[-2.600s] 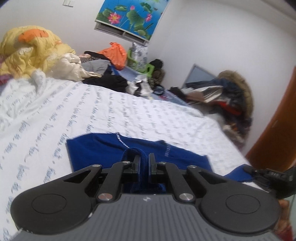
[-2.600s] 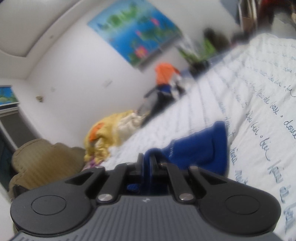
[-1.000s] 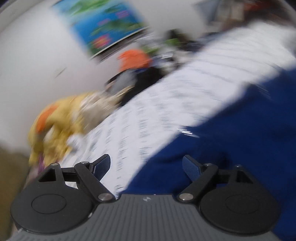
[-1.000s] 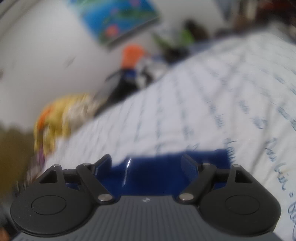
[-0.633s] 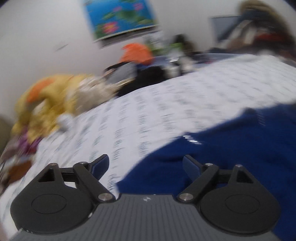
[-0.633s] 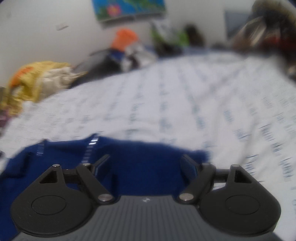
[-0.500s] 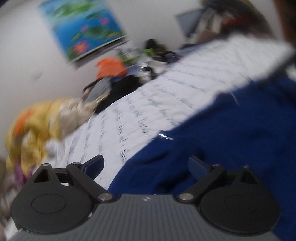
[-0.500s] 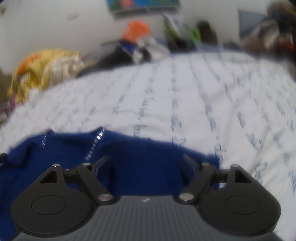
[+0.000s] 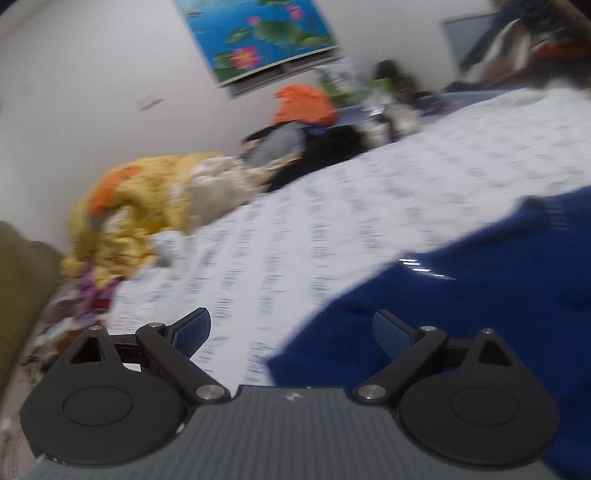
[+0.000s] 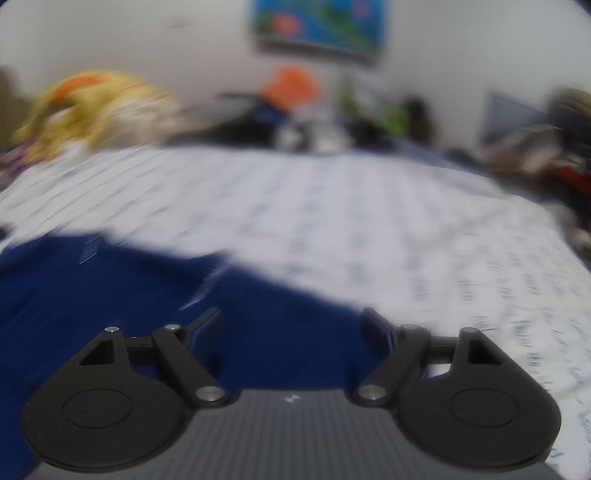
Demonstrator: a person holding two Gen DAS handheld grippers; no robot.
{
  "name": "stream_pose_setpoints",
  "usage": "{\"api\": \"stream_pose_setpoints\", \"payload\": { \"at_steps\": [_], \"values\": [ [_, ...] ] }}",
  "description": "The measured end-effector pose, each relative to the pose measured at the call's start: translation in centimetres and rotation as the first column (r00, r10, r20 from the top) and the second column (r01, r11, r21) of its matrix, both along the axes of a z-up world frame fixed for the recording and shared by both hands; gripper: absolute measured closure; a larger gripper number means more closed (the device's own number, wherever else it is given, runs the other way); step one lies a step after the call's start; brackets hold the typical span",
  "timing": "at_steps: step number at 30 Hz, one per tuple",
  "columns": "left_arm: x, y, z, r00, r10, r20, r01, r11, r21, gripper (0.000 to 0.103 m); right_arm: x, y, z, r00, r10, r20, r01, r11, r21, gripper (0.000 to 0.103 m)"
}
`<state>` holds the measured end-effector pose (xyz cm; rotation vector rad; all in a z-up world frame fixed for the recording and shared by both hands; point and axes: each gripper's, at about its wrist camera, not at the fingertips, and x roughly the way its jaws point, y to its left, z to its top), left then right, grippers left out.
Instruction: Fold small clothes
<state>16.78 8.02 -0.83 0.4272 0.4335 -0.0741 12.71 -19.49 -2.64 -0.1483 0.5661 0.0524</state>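
Both my grippers, left and right, released the blue garment; jaws now gape, left's just widened; bedsheet blurred.

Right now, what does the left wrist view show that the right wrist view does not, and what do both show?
Only the left wrist view shows the open left gripper and a purple item under the yellow quilt. Only the right wrist view shows the open right gripper. Both show the dark blue garment on the white printed bedsheet and the blue lotus wall picture.

Left gripper, right gripper: black linkage arms, silver screws, blue ribbed pads, grey ridged housing.
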Motion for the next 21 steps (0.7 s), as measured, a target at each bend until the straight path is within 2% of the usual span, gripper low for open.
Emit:
{"api": "stream_pose_setpoints", "payload": {
  "at_steps": [2, 3, 5, 6, 8, 10, 13, 15, 19, 21],
  "values": [
    [-1.3, -1.2, -1.3, 1.0, -0.016, -0.008, 0.016, 0.999, 0.028, 0.007, -0.7, 0.8, -1.2, 0.999, -0.029, -0.027, 0.027, 0.998, -0.064, 0.022],
    [-1.3, -1.1, -2.2, 1.0, 0.008, -0.016, -0.007, 0.998, 0.058, 0.007, -0.9, 0.6, -1.8, 0.997, -0.066, -0.025, 0.064, 0.994, -0.088, 0.017],
    [-1.2, -0.8, -4.0, 0.998, 0.061, -0.023, -0.058, 0.992, 0.116, 0.009, -1.7, -0.3, -2.0, 0.988, -0.153, 0.004, 0.153, 0.986, -0.064, 0.01],
    [-1.6, -0.7, -4.3, 0.997, 0.071, -0.009, -0.07, 0.99, 0.119, 0.01, -2.2, -0.9, -1.8, 0.978, -0.207, 0.004, 0.207, 0.977, -0.054, 0.01],
    [-2.8, -0.6, -4.0, 0.998, 0.071, 0.003, -0.071, 0.995, 0.074, 0.01, -3.8, -1.0, -1.2, 0.967, -0.251, 0.046, 0.253, 0.967, -0.025, 0.01],
    [-4.0, -0.8, -3.0, 0.997, 0.071, -0.009, -0.071, 0.997, 0.008, 0.008, -5.1, 0.0, -1.1, 0.972, -0.223, 0.079, 0.225, 0.974, -0.017, 0.01],
    [-5.7, -1.6, -2.7, 0.997, 0.075, -0.035, -0.078, 0.994, -0.071, 0.006, -5.9, 1.8, -2.2, 0.982, -0.18, 0.056, 0.182, 0.983, -0.03, 0.01],
    [-6.4, -2.3, -2.9, 0.995, 0.084, -0.057, -0.089, 0.991, -0.098, 0.006, -5.8, 2.1, -3.2, 0.981, -0.191, 0.044, 0.192, 0.98, -0.042, 0.01],
    [-7.3, -2.8, -4.1, 0.991, 0.115, -0.072, -0.123, 0.984, -0.127, 0.005, -6.3, 0.3, -4.0, 0.966, -0.254, 0.043, 0.25, 0.965, 0.075, 0.001],
    [-7.4, -2.5, -4.6, 0.989, 0.128, -0.076, -0.138, 0.98, -0.144, 0.003, -6.5, 0.1, -3.9, 0.966, -0.257, 0.04, 0.253, 0.964, 0.082, 0.0]
  ]
}}
